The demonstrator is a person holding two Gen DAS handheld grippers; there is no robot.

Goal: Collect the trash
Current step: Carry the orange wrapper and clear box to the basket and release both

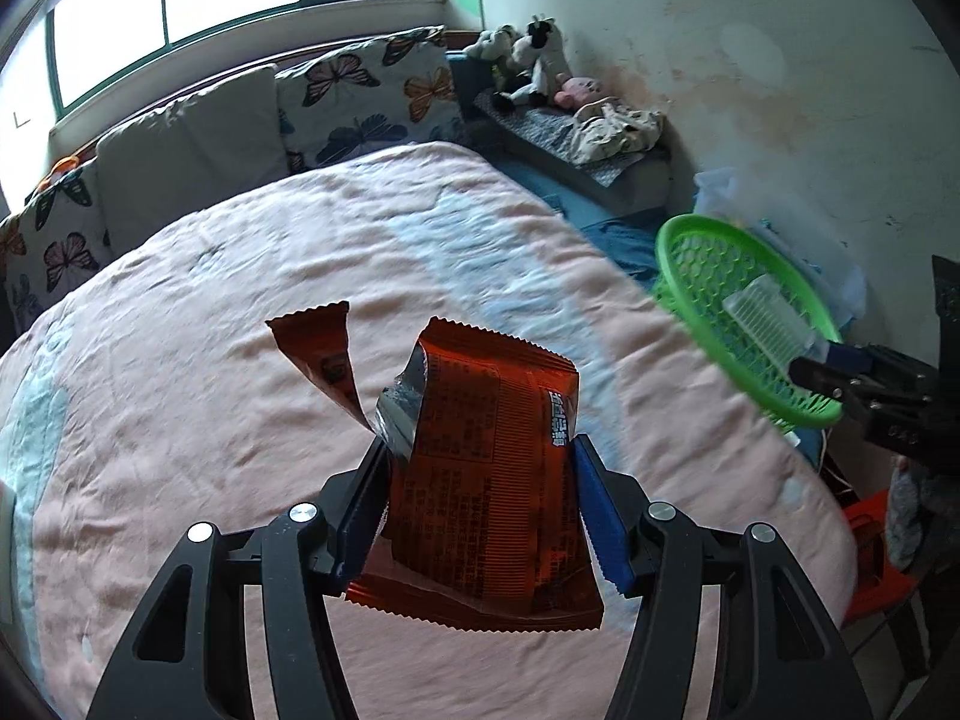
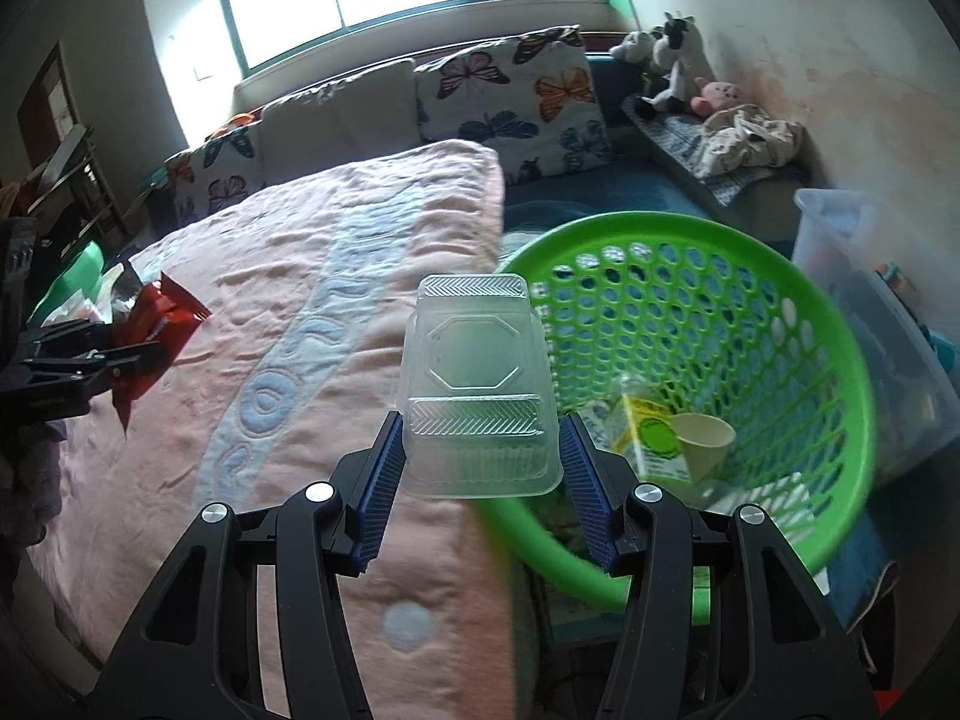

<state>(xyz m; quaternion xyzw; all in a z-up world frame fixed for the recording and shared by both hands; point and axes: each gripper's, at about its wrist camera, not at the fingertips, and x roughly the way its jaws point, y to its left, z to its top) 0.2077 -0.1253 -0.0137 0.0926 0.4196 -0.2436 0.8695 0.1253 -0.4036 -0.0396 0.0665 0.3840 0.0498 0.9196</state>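
My left gripper (image 1: 480,450) is shut on an orange snack wrapper (image 1: 486,474), torn open at the top, held above the pink bedspread (image 1: 210,360). My right gripper (image 2: 480,426) is shut on a clear plastic clamshell box (image 2: 474,396), held at the bed's right edge beside the green mesh basket (image 2: 840,408). The basket holds a paper cup (image 2: 702,441) and a yellow-green carton (image 2: 651,438). In the left wrist view the basket (image 1: 708,276) and the right gripper (image 1: 804,369) with the clear box (image 1: 768,324) show at the right. In the right wrist view the left gripper (image 2: 144,354) with the wrapper (image 2: 162,318) shows at the left.
Butterfly cushions (image 2: 516,102) line the head of the bed under the window. Stuffed toys (image 2: 672,60) and clothes lie on a bench by the wall. A clear storage bin (image 2: 870,312) stands behind the basket. A red stool (image 1: 876,558) stands at the bed's right.
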